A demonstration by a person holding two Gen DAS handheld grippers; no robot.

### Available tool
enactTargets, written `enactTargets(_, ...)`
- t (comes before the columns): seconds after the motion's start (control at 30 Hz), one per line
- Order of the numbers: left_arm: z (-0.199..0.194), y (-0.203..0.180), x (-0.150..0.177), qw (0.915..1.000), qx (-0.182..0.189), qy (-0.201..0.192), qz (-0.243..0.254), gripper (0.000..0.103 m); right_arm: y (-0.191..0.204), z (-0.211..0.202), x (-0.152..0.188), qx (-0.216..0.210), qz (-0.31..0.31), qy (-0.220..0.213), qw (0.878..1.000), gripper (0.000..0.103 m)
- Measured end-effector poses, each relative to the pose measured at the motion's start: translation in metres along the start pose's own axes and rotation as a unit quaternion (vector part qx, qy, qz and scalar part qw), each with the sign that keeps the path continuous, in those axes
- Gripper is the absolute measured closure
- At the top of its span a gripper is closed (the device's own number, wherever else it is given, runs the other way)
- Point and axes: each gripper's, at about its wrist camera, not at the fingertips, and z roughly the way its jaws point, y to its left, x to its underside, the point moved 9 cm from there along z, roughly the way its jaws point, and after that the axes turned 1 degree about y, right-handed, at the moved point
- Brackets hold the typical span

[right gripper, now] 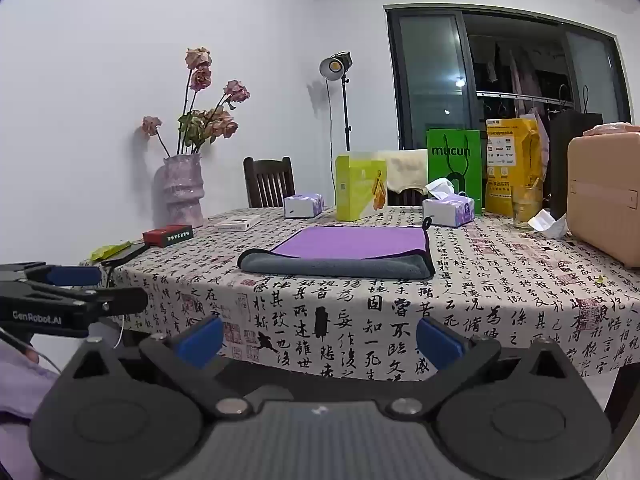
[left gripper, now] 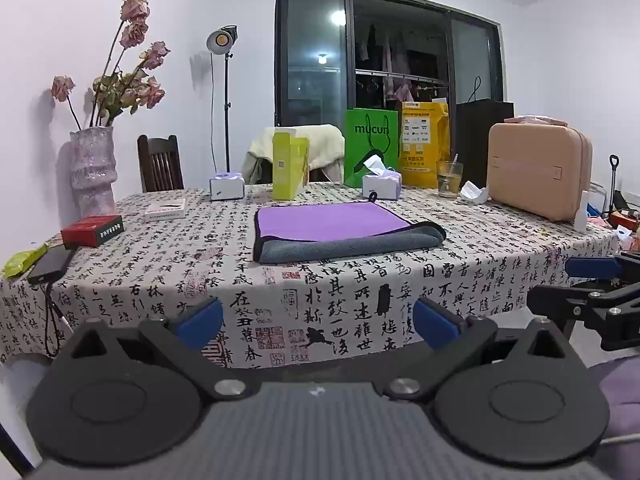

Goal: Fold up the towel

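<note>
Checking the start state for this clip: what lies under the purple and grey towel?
The towel rests on the calligraphy-print tablecloth, near edge rolled grey side up. The cloth it covers is hidden, as is the table. Both grippers, left and right, are open, off the towel.

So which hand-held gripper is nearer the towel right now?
Neither clearly. The left hand-held gripper and right hand-held gripper both hang open off the table's near edge, short of the towel, left one toward its left end, right toward its right.

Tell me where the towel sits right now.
In both wrist views the towel lies flat mid-table on the calligraphy tablecloth, in front of the yellow-green box and tissue box.
</note>
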Motion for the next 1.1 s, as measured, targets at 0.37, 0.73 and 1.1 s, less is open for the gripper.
enactTargets(0.37,0.0050,-0.0022,0.0040,0.9995,0.028,0.016,0.000,0.000,-0.0013,-0.0021,-0.0002,0.000,0.002,0.000,1.000,0.000)
enactTargets(0.73,0.0056,0.0006,0.0040,0.9994,0.032,0.014,-0.002,0.000,-0.0028,0.0029,0.0016,0.003,0.000,0.006,1.000,0.000)
enactTargets(1.1,0.0058,0.0000,0.0042,0.9993,0.034,0.017,-0.004,0.000,-0.0033,0.0034,0.0018,0.007,0.000,0.009,1.000,0.000)
